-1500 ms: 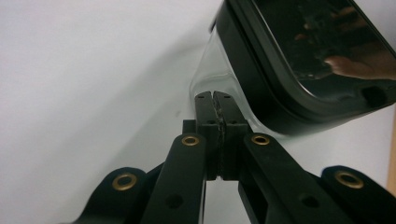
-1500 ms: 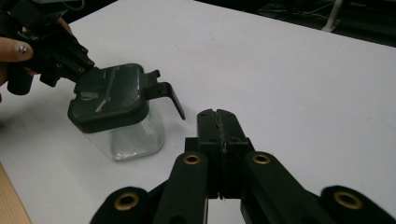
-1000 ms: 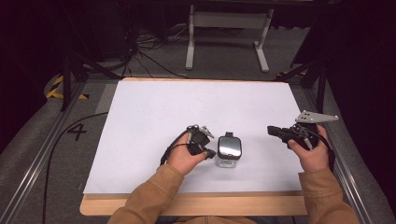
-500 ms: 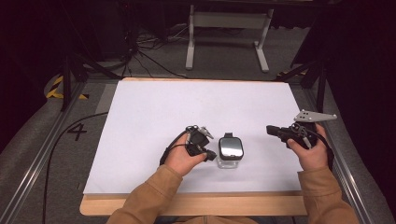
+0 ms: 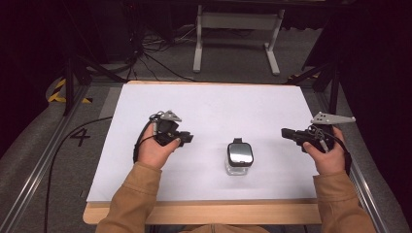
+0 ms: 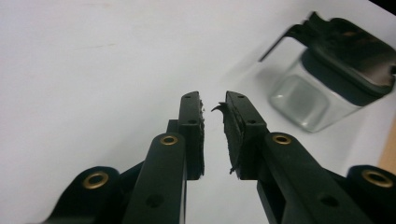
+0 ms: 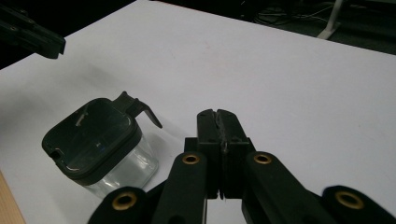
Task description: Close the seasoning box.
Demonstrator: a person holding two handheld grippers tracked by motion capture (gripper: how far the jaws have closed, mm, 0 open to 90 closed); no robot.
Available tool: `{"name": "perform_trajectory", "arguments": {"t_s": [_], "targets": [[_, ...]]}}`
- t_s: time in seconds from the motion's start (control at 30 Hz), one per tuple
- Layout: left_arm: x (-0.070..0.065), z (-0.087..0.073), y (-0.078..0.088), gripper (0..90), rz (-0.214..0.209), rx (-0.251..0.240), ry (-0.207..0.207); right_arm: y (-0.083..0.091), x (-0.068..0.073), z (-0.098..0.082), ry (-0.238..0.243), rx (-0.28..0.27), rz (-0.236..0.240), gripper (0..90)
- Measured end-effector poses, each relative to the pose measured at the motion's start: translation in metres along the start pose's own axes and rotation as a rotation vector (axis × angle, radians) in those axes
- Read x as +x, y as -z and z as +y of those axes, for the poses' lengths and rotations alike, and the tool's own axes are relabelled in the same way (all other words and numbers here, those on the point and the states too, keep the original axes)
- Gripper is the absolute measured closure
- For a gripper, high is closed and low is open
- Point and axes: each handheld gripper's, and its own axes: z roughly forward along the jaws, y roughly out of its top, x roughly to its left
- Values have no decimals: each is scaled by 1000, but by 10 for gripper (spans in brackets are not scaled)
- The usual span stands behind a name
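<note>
A small clear glass jar with a dark square lid (image 5: 239,158) stands on the white table sheet (image 5: 214,104); left gripper (image 5: 187,139) slightly parted, empty; right gripper (image 5: 285,132) closed, empty

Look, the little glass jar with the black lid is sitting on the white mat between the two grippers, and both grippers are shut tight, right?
Not quite. The left gripper is open; the left gripper view shows a gap between its jaws. The right gripper is shut, and the jar does sit on the white mat between them.

Tan sleeves (image 5: 138,187); each black gripper (image 6: 214,109) has brass-ringed screw holes, a grey three-cornered plate (image 5: 333,118) and black cable (image 5: 139,141).
</note>
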Motion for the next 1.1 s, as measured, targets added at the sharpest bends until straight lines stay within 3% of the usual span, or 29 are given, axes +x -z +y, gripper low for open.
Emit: {"name": "perform_trajectory", "arguments": {"t_s": [0.13, 0.33, 0.5, 0.67, 0.83, 0.93, 1.03, 1.1], "targets": [[18, -9, 8, 747, 46, -5, 49, 1, -8, -2, -12, 12, -29, 844], [39, -21, 15, 722, 78, -4, 108, 2, -23, -6, -45, 36, -74, 751], [50, -29, 9, 687, 122, 30, 117, -4, -40, -15, -62, 76, -130, 648], [59, -36, -2, 669, 109, 66, 106, -14, -57, -29, -88, 117, -148, 577], [66, -42, -11, 638, 97, 65, 103, -26, -68, -42, -96, 164, -167, 533], [67, -45, -15, 623, 87, 87, 102, -31, -72, -47, -90, 176, -175, 518], [71, -49, -21, 590, 49, 96, 95, -42, -76, -55, -108, 174, -144, 500], [71, -50, -25, 579, 52, 115, 80, -47, -76, -57, -84, 193, -157, 486]]}}
